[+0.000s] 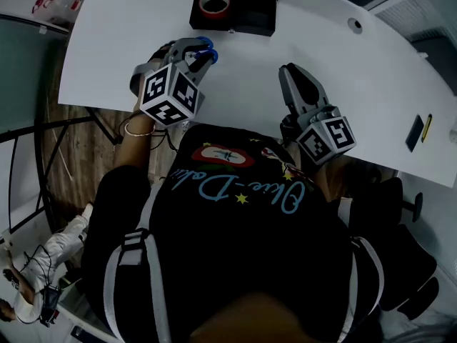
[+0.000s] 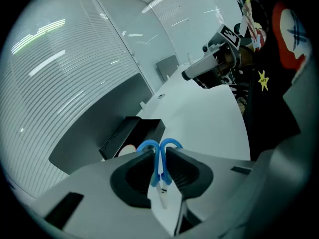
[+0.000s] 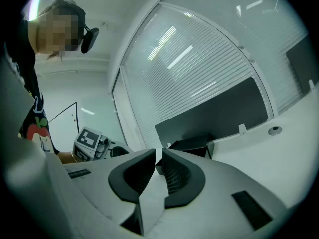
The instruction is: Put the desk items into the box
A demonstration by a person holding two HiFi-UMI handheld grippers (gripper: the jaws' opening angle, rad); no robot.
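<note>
My left gripper (image 1: 201, 54) is shut on a pair of blue-handled scissors (image 1: 207, 44), just in front of the black box (image 1: 246, 21) at the table's far edge. In the left gripper view the blue handle loops of the scissors (image 2: 172, 143) stick out past the pads, and the box (image 2: 130, 131) lies beyond them. A red tape roll (image 1: 214, 3) lies inside the box. My right gripper (image 1: 293, 73) hovers over the white table (image 1: 128, 41) to the right, shut with nothing between its jaws (image 3: 158, 158).
A round cable hole (image 1: 355, 25) sits in the table at the back right. A black item (image 1: 415, 132) and a yellow one (image 1: 427, 127) lie near the right edge. The table's near edge runs just below both grippers.
</note>
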